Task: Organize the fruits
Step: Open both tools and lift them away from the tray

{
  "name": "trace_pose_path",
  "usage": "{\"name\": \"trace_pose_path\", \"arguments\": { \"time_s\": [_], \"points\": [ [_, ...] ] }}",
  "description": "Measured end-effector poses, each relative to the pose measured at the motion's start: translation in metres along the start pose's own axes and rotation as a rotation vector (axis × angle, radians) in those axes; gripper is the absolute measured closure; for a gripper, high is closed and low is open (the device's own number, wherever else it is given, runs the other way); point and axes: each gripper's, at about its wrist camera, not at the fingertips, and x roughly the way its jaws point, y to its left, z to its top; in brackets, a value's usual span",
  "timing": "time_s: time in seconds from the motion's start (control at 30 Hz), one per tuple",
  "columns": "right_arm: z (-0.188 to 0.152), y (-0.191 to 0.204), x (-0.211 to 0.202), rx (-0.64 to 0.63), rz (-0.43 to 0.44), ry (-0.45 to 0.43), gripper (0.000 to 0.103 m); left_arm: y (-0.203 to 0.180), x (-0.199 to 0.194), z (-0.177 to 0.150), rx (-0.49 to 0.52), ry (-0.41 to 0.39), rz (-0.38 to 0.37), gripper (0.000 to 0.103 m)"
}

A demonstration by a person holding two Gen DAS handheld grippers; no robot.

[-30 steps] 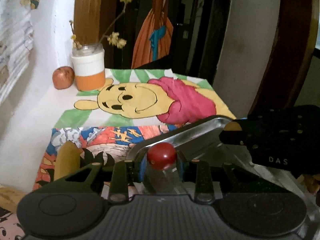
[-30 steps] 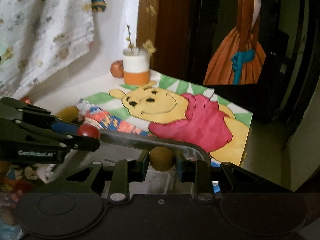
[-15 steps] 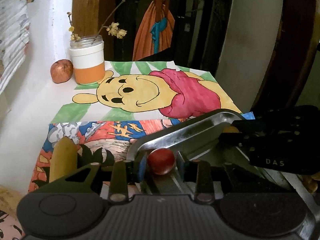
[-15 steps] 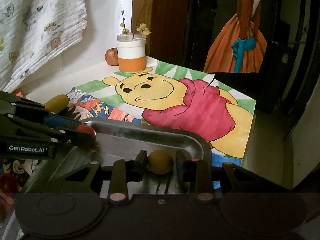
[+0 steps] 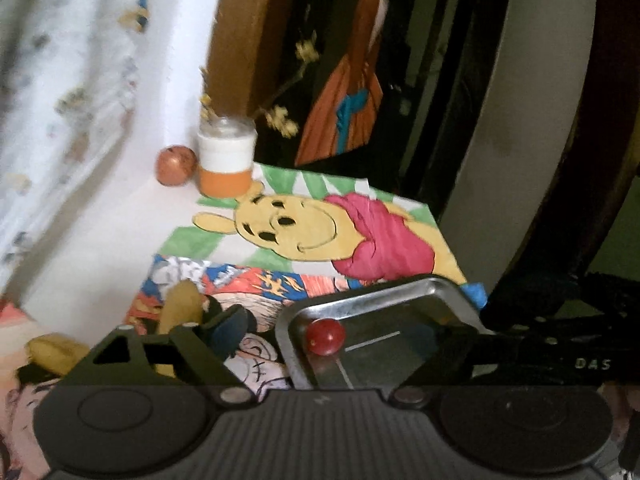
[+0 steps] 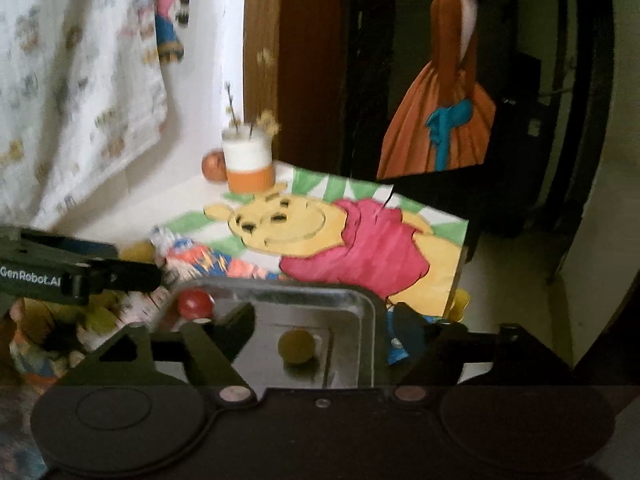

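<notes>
My own tongs' housing covers the near part of the metal tray (image 5: 440,292) in the left view, so I cannot see its front rim there. My right tongs (image 5: 560,344) cross the tray's right side as a dark bar and hide that wall. In the right view, the tray's (image 6: 368,304) near edge is likewise lost behind the housing. Beneath my left tongs (image 6: 120,276) sits a heap of yellowish fruits (image 6: 96,316), too blurred for me to count or name. The hanging cloth (image 6: 80,80) is smeared, its print unreadable. The apple (image 6: 214,166) is half hidden behind the jar (image 6: 248,164).
</notes>
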Motion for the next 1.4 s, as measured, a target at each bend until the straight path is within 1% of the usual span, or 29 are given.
{"name": "trace_pose_path", "arguments": {
  "time_s": [0.03,0.1,0.13,0.17,0.27,0.4,0.67,0.73,1.0,1.27,1.4],
  "points": [
    [0.001,0.002,-0.009,0.011,-0.006,-0.012,0.017,-0.001,-0.009,0.0,-0.003,-0.006,0.0,0.012],
    [0.002,0.009,-0.027,0.024,-0.012,-0.038,0.01,-0.001,-0.028,-0.003,-0.011,-0.031,0.006,0.002],
    [0.002,0.013,-0.035,0.026,-0.008,-0.048,0.008,-0.001,-0.038,-0.005,-0.013,-0.05,0.011,0.001],
    [0.001,0.017,-0.043,0.027,-0.002,-0.054,0.005,-0.002,-0.048,-0.007,-0.013,-0.069,0.016,0.0],
    [-0.004,0.031,-0.067,0.03,0.007,-0.065,0.003,-0.003,-0.077,-0.016,-0.004,-0.116,0.025,0.0],
    [-0.014,0.053,-0.099,0.016,0.011,-0.091,0.001,-0.002,-0.114,-0.03,-0.016,-0.156,0.029,0.0],
    [-0.041,0.098,-0.161,-0.009,0.03,-0.145,0.001,0.002,-0.18,-0.068,-0.016,-0.199,0.048,0.0],
    [-0.05,0.108,-0.174,-0.008,0.039,-0.151,0.001,0.003,-0.192,-0.079,-0.014,-0.196,0.05,0.0],
    [-0.087,0.136,-0.204,0.008,0.044,-0.117,0.001,0.021,-0.234,-0.119,-0.052,-0.182,0.079,0.0],
    [-0.115,0.15,-0.217,0.043,0.048,-0.076,0.001,0.035,-0.251,-0.148,-0.032,-0.153,0.115,0.0],
    [-0.125,0.157,-0.213,0.03,0.066,-0.026,0.001,0.045,-0.249,-0.159,-0.032,-0.098,0.111,0.0]
  ]
}}
